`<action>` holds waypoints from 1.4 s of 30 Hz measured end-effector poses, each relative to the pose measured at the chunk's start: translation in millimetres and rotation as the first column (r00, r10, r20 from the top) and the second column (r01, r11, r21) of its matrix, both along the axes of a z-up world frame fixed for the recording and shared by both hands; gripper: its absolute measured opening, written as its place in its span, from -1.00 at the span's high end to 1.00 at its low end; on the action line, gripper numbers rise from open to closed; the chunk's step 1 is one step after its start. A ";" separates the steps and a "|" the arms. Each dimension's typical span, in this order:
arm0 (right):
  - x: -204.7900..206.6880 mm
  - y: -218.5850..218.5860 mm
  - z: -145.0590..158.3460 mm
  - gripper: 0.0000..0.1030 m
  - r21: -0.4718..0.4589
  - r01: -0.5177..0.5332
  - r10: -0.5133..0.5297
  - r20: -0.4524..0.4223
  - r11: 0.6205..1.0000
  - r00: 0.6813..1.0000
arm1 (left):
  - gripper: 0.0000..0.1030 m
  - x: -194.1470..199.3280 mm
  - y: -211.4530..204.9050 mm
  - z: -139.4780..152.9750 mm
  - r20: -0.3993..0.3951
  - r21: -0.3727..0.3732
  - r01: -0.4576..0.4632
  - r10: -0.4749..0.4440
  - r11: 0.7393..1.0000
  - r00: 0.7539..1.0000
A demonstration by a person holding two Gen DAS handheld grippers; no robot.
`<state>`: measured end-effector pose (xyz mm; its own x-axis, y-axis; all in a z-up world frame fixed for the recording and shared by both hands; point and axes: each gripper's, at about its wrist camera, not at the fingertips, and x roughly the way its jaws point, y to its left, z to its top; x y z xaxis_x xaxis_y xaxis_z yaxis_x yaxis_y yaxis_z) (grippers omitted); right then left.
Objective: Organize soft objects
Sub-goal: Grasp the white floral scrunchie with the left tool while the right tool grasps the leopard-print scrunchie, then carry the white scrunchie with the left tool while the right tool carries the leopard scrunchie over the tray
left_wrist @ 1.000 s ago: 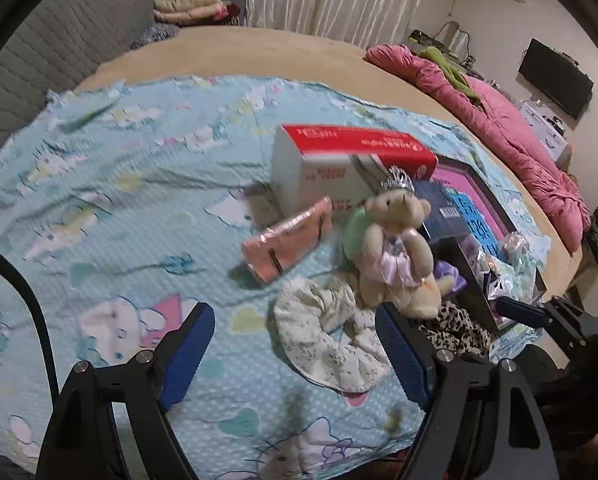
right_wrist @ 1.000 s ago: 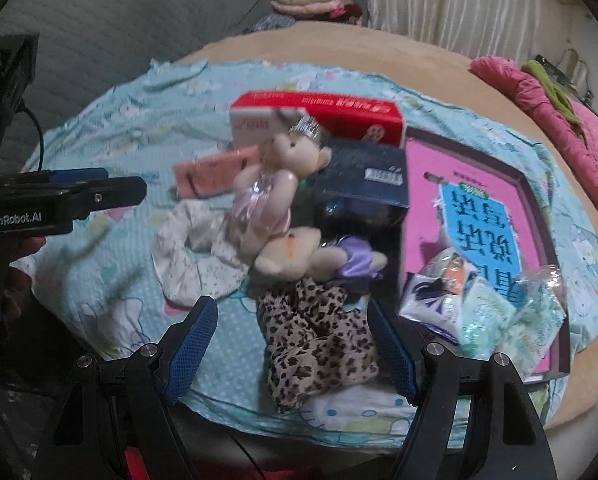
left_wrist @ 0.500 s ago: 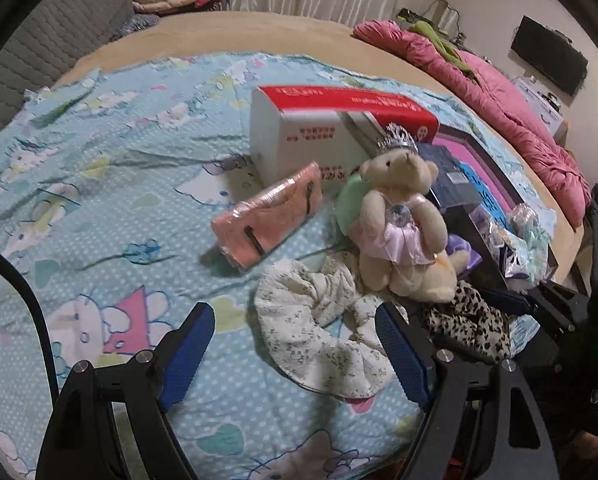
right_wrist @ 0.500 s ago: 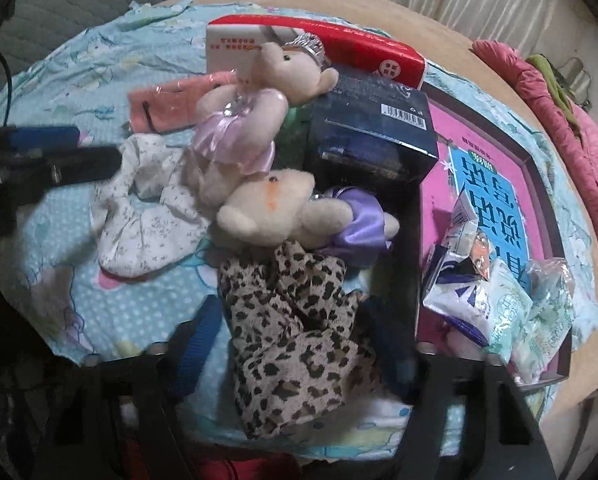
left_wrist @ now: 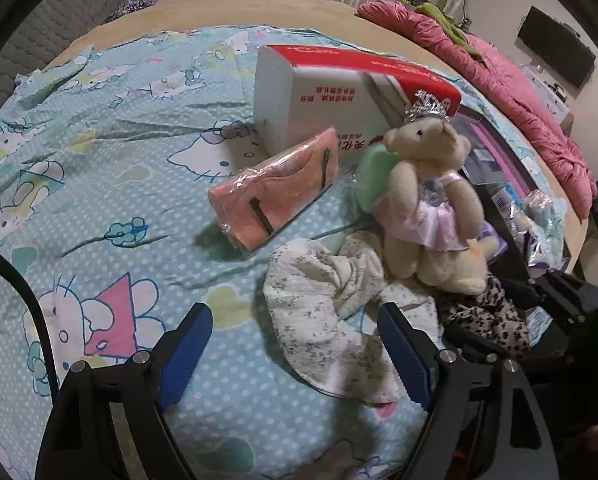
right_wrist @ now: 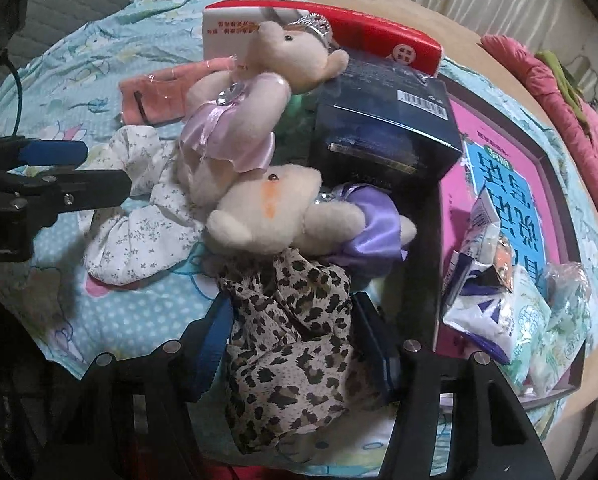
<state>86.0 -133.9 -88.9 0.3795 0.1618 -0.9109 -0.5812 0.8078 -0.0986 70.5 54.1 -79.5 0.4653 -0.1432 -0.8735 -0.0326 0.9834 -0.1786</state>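
— Two hand-held grippers are over the bed; what are they doing?
— Left hand-held gripper (left_wrist: 295,344) stands wide, its blue pads either side of the white floral scrunchie (left_wrist: 331,316) without pressing it. Right hand-held gripper (right_wrist: 295,340) is closing, with the leopard-print scrunchie (right_wrist: 295,328) between its pads; contact looks close, but the blur keeps me from saying they squeeze it.
— Where do the soft things lie?
— On the Hello Kitty sheet (left_wrist: 99,140). In the right wrist view, the bear in a purple dress (right_wrist: 275,212) lies at twelve o'clock of the leopard scrunchie, touching it. The crowned bear in a pink dress (right_wrist: 243,112) leans at eleven o'clock of that one.
— Any writing?
— A red-and-white box (left_wrist: 319,92) carries red Chinese print, upside down and too small to read. The dark blue box (right_wrist: 383,124) shows a barcode label. A pink book (right_wrist: 503,184) at three o'clock has large Chinese characters on a blue panel, with snack packets (right_wrist: 511,312) on it. A pink wrapped packet (left_wrist: 275,196) sits at nine o'clock of the crowned bear.
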 end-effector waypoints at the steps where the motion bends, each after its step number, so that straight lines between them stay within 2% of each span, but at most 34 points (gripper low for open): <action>1: 0.0 0.9 -0.7 -0.22 -0.004 -0.004 0.004 -0.003 1.000 1.000 | -0.63 0.1 -0.8 -0.6 0.004 0.020 0.000 0.000 1.000 1.000; 4: 0.3 0.6 -0.1 -0.21 -0.003 -0.022 0.022 -0.006 1.000 1.000 | -0.49 -0.3 -2.1 -1.8 0.007 0.038 -0.001 0.000 0.999 1.000; 6: 0.4 -3.2 1.3 -0.01 0.044 -0.026 0.027 -0.020 0.999 0.999 | -0.44 -0.9 -4.8 -1.9 0.012 0.036 0.011 -0.011 0.999 1.000; 9: 1.0 -2.9 4.5 0.18 0.075 -0.022 0.023 -0.020 0.997 1.000 | -0.18 -0.9 -9.3 -4.9 0.006 0.013 0.030 -0.030 0.999 1.000; 10: 1.0 -5.4 7.3 0.39 0.100 -0.025 0.028 -0.025 0.995 0.999 | -0.06 -0.3 -9.6 -6.5 0.000 -0.004 0.035 -0.035 0.999 0.999; 11: 0.6 -5.6 8.4 0.50 0.111 -0.027 0.031 -0.031 0.993 0.999 | 0.00 0.4 -10.1 -7.3 -0.003 -0.016 0.040 -0.040 0.999 0.999; 13: -2.0 -6.0 10.2 0.56 0.122 -0.038 0.042 -0.030 0.992 0.999 | 0.17 1.2 -11.0 -9.3 -0.006 -0.034 0.062 -0.062 0.998 0.998; 17: -7.5 -11.0 17.1 0.63 0.173 -0.044 0.051 -0.036 0.984 0.998 | 0.31 0.2 -13.3 -14.2 -0.005 -0.018 0.083 -0.084 0.996 0.996; 19: -10.6 -14.6 21.3 0.63 0.212 -0.045 0.056 -0.047 0.976 0.997 | 0.59 0.2 -12.4 -13.1 -0.001 -0.038 0.091 -0.091 0.995 0.996; 22: -14.6 -19.1 28.7 0.64 0.248 -0.049 0.062 -0.045 0.968 0.997 | 0.72 -1.1 -13.0 -12.4 0.001 -0.063 0.097 -0.097 0.993 0.995; 31: -30.8 -23.3 52.2 0.64 0.351 -0.101 0.105 0.007 0.931 0.994 | 0.76 -21.2 -10.0 6.4 0.048 -0.072 0.095 -0.092 0.993 0.995; 38: -35.1 -41.3 71.2 0.64 0.437 -0.093 0.075 0.057 0.895 0.996 | 0.76 -37.1 -14.7 32.7 0.110 -0.006 0.060 -0.059 0.998 0.992; 42: -32.7 -50.0 78.3 0.64 0.476 -0.077 0.053 0.063 0.876 0.997 | 0.76 -43.1 -17.0 49.2 0.143 0.006 0.037 -0.038 0.999 0.989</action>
